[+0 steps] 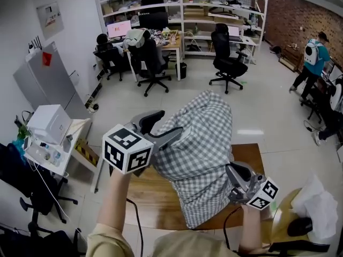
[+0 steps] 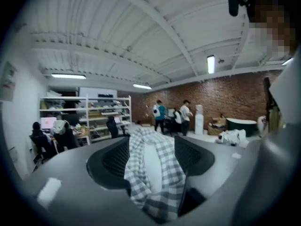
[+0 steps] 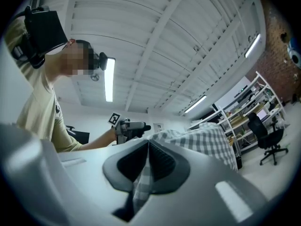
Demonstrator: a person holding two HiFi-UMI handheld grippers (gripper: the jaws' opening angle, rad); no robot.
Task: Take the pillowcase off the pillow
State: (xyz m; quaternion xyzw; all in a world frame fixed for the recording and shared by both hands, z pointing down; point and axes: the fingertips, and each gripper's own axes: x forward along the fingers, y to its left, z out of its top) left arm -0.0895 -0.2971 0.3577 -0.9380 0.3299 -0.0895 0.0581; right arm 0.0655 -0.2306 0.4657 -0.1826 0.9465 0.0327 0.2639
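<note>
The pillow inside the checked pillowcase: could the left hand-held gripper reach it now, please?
Probably yes: the left hand-held gripper clamps the pillowcase, with what looks like white pillow showing bare between its jaws. The right hand-held gripper pinches pillowcase fabric only.

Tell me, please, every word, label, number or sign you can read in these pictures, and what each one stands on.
No text is readable in any view.
Wall poster: print too small to read.
Red tag on the grey cabinet: too small to read.
Cubes on the left gripper and right gripper: black-and-white square patterns, no letters.
</note>
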